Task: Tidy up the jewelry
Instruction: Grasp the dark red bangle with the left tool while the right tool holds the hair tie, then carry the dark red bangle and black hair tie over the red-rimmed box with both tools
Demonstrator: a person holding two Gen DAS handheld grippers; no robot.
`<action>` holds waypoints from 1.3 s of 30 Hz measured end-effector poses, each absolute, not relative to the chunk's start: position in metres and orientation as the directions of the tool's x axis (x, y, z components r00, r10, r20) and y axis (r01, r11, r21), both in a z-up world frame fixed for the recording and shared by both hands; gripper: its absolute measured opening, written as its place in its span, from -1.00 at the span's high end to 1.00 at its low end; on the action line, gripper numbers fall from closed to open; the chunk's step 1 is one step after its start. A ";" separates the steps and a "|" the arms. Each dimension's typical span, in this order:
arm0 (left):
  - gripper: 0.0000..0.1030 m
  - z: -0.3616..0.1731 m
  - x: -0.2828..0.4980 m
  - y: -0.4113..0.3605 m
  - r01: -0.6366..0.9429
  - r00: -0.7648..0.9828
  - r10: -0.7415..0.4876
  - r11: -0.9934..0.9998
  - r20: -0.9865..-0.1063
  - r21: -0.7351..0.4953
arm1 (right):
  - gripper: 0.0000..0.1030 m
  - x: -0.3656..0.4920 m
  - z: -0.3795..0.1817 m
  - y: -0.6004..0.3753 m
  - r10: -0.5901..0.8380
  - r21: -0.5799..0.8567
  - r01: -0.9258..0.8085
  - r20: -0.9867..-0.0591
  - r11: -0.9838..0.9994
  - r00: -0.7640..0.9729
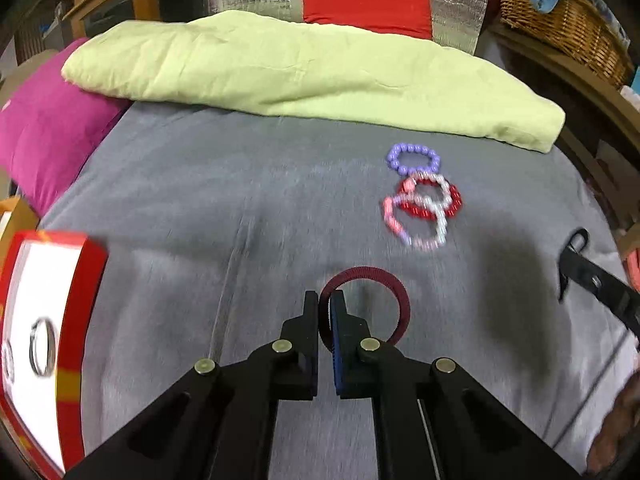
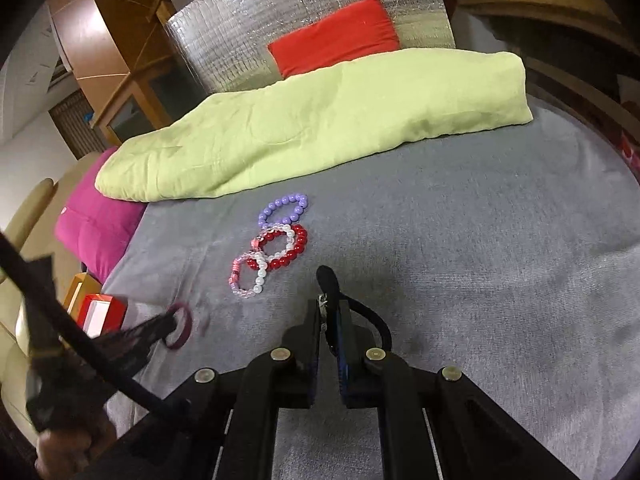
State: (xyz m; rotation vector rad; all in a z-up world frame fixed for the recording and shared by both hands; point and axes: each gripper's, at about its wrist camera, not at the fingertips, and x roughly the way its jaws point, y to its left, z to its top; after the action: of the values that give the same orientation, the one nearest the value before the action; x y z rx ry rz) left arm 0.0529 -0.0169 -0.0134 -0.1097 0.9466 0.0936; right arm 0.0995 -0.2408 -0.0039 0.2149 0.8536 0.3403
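My left gripper (image 1: 324,300) is shut on a maroon bangle (image 1: 394,292), held just above the grey bedspread (image 1: 200,208); it also shows in the right wrist view (image 2: 180,326). My right gripper (image 2: 330,308) is shut on a black bangle (image 2: 378,326). A purple bead bracelet (image 1: 414,158), a red bead bracelet (image 1: 454,200) and a pink-and-white bead bracelet (image 1: 440,224) lie in a heap ahead; they show in the right wrist view too (image 2: 284,210). A red-and-white jewelry box (image 1: 44,320) sits at the left with a silver ring (image 1: 42,346) in it.
A folded light green blanket (image 1: 304,76) lies across the bed's far side, with a magenta pillow (image 1: 48,128) at left and a red cushion (image 1: 368,8) behind. A wicker basket (image 1: 560,20) stands on a shelf at right. The right gripper's arm (image 1: 600,284) reaches in from the right.
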 end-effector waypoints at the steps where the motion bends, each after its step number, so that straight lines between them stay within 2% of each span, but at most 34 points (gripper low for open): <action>1: 0.89 -0.011 0.045 -0.015 -0.131 0.584 0.028 0.990 -0.811 -0.060 | 0.85 0.098 -0.004 -0.240 0.377 0.316 -0.209 -0.698 0.925 0.609; 9: 0.89 0.002 -0.014 0.002 -0.160 0.629 0.030 0.983 -0.777 -0.091 | 0.85 0.086 -0.002 -0.229 0.370 0.277 -0.245 -0.698 0.929 0.613; 18: 0.89 0.017 -0.060 0.017 -0.167 0.672 0.037 0.980 -0.740 -0.103 | 0.85 0.049 0.001 -0.219 0.410 0.308 -0.271 -0.702 0.912 0.583; 27: 0.89 0.026 -0.088 0.040 -0.212 0.691 0.036 0.965 -0.722 -0.155 | 0.85 -0.011 0.014 -0.203 0.413 0.282 -0.307 -0.710 0.909 0.571; 39: 0.89 0.032 -0.107 0.072 -0.271 0.695 0.062 0.945 -0.716 -0.182 | 0.85 -0.039 0.018 -0.142 0.435 0.235 -0.406 -0.734 0.883 0.521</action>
State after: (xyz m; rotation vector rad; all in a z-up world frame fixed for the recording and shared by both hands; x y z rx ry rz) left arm -0.1068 0.0719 0.0323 -0.2846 0.7825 0.1884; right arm -0.0391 -0.1420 0.0182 0.0359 0.8900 0.5044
